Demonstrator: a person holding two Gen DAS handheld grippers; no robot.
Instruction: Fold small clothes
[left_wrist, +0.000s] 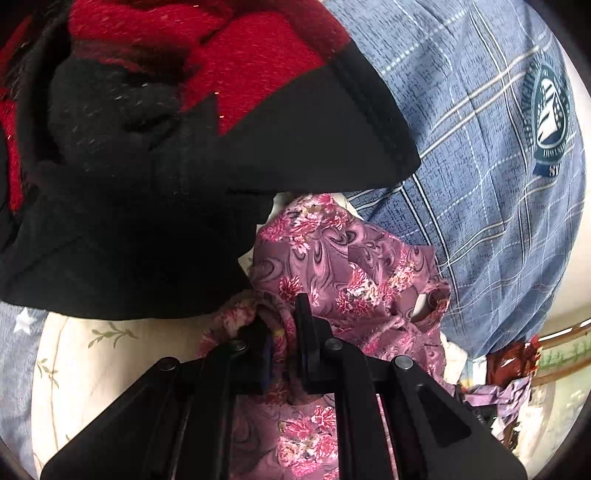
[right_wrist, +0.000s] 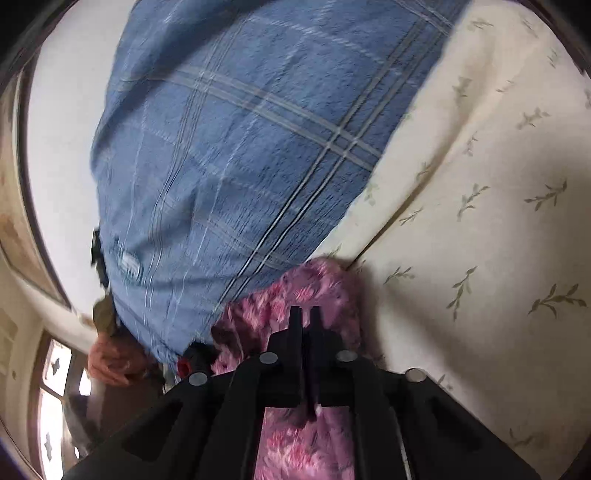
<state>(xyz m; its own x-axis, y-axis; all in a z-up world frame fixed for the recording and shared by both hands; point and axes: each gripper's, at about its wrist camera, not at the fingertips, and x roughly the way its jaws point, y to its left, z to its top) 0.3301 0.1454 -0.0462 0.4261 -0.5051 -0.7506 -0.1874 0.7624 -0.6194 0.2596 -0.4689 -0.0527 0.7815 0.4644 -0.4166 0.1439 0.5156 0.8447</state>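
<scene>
A cream leaf-print sheet (right_wrist: 480, 184) fills the right of the right wrist view, with a blue plaid shirt (right_wrist: 236, 147) at upper centre. In the left wrist view a black and red garment (left_wrist: 147, 166) covers the upper left. The floral cloth (left_wrist: 332, 266), at lower centre in both views, looks light, soft and limp, best pinched at edges or corners. The left claw (left_wrist: 284, 354) is nearly closed on a bunched edge; the right claw (right_wrist: 304, 332) is clamped on another part.

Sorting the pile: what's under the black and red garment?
The pink floral garment and cream leaf-print sheet emerge from under the black and red garment; anything further beneath is covered.
</scene>
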